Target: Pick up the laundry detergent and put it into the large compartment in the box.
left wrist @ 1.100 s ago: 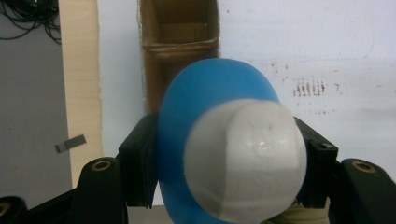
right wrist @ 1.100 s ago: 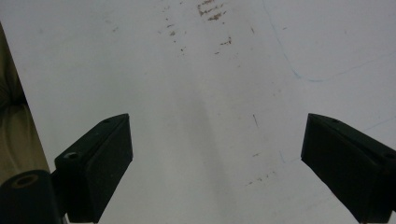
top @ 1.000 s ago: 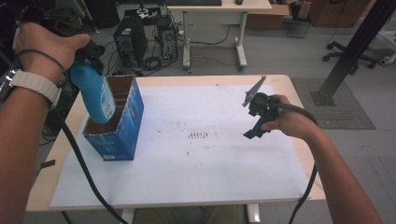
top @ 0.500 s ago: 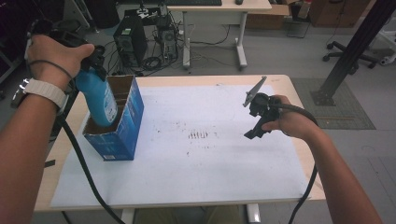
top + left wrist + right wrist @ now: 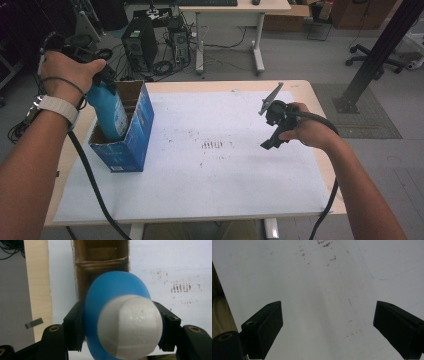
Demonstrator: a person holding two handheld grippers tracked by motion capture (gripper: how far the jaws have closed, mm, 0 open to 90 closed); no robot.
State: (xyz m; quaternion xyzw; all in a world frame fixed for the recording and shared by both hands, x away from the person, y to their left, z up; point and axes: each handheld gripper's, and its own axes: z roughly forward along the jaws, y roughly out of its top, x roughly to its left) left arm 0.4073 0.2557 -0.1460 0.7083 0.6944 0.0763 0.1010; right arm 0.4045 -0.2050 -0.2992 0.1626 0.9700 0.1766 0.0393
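Left gripper (image 5: 120, 322) jaws clamp a blue bottle (image 5: 107, 112) (white cap); right gripper (image 5: 328, 327) jaws wide.

Pale wooden table (image 5: 320, 100) topped with a white, brown-speckled sheet (image 5: 210, 175). Grey floor (image 5: 310, 60) all round, smooth and evenly lit. Behind, a white-legged desk (image 5: 235, 7) with a tangle of black cables (image 5: 165, 65) beneath. Black computer tower (image 5: 137, 42) standing beside those cables. At the far right, a slanting black metal post (image 5: 380, 50) bolted to a base plate, on a grey ribbed mat (image 5: 370, 112). Black office-chair base on castors (image 5: 380, 52) just beyond. Brown wooden cabinet (image 5: 360, 12) along the back edge.
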